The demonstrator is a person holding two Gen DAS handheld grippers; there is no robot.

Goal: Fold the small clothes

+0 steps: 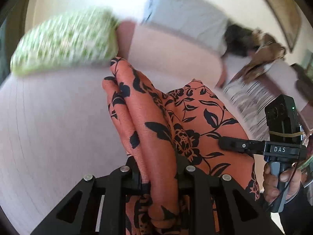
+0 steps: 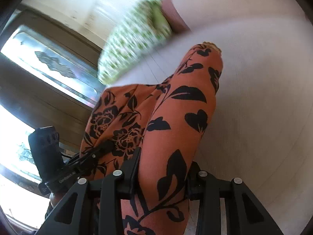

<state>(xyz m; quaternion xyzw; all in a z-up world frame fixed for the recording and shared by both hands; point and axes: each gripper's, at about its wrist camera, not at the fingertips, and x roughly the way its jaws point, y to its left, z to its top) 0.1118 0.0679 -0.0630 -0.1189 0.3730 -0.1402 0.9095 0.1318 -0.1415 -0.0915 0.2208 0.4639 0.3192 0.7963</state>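
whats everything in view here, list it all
floral garment: one, orange with black flowers, bunched and held up between both grippers
green-and-white cloth: one, blurred, on the pale surface beyond the garment
pale surface: one, whitish pink, under everything
grey-white fabric: one, far edge of surface
brown patterned pile: blurred, far right
window: bright, left in right wrist view
left gripper: black, shut on the garment
right gripper: black, shut on the garment
hand: one, on the right gripper's handle
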